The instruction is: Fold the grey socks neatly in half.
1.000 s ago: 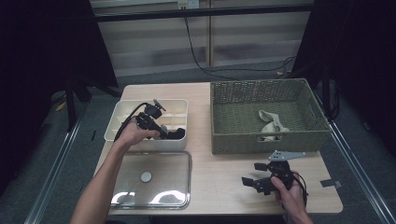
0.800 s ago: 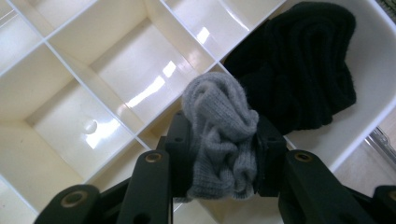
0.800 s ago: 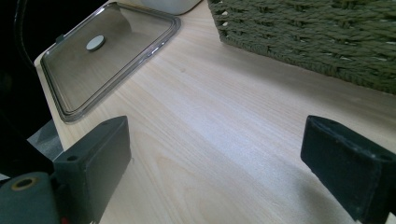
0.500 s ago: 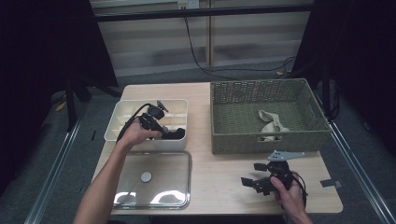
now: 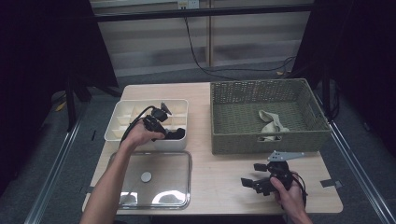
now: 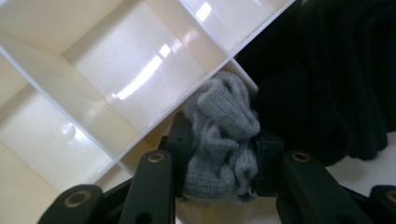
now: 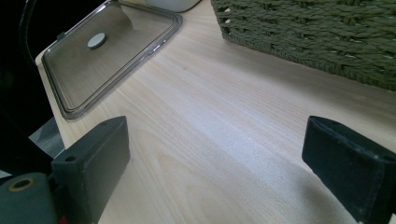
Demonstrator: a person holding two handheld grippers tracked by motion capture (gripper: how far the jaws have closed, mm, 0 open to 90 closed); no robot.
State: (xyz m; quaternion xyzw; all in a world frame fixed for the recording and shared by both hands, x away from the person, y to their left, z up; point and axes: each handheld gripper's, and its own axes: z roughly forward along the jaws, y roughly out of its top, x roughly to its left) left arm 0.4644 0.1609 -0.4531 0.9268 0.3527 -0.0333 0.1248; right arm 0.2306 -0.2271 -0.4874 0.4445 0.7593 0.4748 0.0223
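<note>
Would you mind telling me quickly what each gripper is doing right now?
Left gripper: shut on a bunched grey knitted sock, over the white divided plastic box.
Right gripper: open, holding nothing, above the light wooden table.

A: High view?
B: Fixed overhead, facing forward and down on the whole worktop, far off; green basket at its right.

A: Left tool view?
B: Very close, looking into the white divided box left of the basket.

A: Right tool view?
B: Low over the worktop, facing the basket's wall and clear lid; both shared with the high view.
</note>
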